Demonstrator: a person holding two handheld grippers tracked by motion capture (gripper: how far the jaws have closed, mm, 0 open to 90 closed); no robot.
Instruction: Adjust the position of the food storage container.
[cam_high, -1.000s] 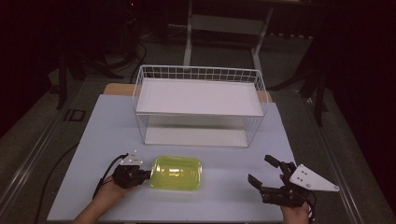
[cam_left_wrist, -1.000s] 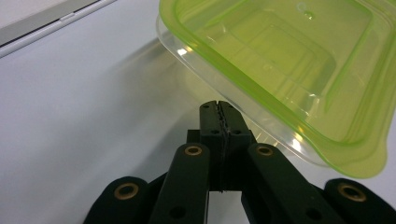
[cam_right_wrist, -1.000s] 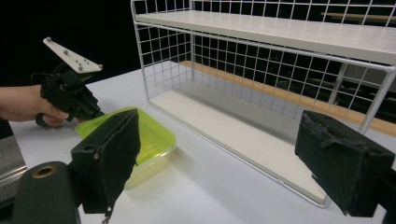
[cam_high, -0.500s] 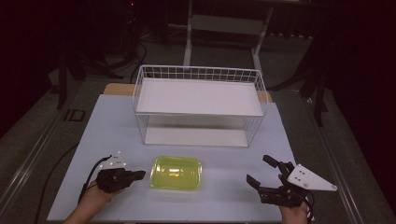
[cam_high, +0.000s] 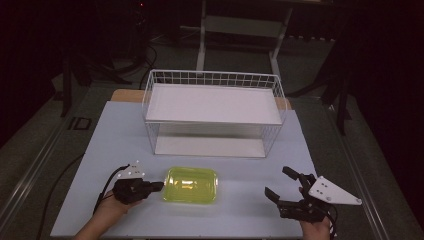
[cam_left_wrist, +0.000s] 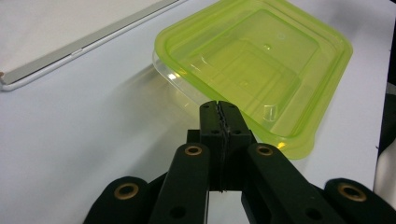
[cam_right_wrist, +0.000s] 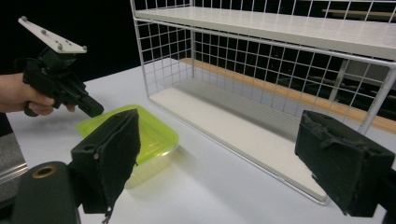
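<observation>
While the yellow-green plastic container (cam_high: 191, 185) is sitting lid-up on the pale table (cam_high: 115, 135), just in front of the white wire rack (cam_high: 212, 112), the left gripper (cam_high: 156, 186) is pointing its tip right at the container's left edge. In the left gripper view its jaws are pressed flat together with nothing between them, and the tip (cam_left_wrist: 219, 112) is lying at the container's (cam_left_wrist: 261, 60) near rim; can't really tell if it's actually touching or just a hair off. The right gripper (cam_high: 284, 186) is hanging out well off to the right of the container, near the table's front edge, with its jaws spread wide and nothing in them. In the right gripper view the two padded jaws are framing the container (cam_right_wrist: 152, 133) and the rack's (cam_right_wrist: 280, 56) lower shelf, with the left gripper (cam_right_wrist: 91, 107) poised over the container's far side.
</observation>
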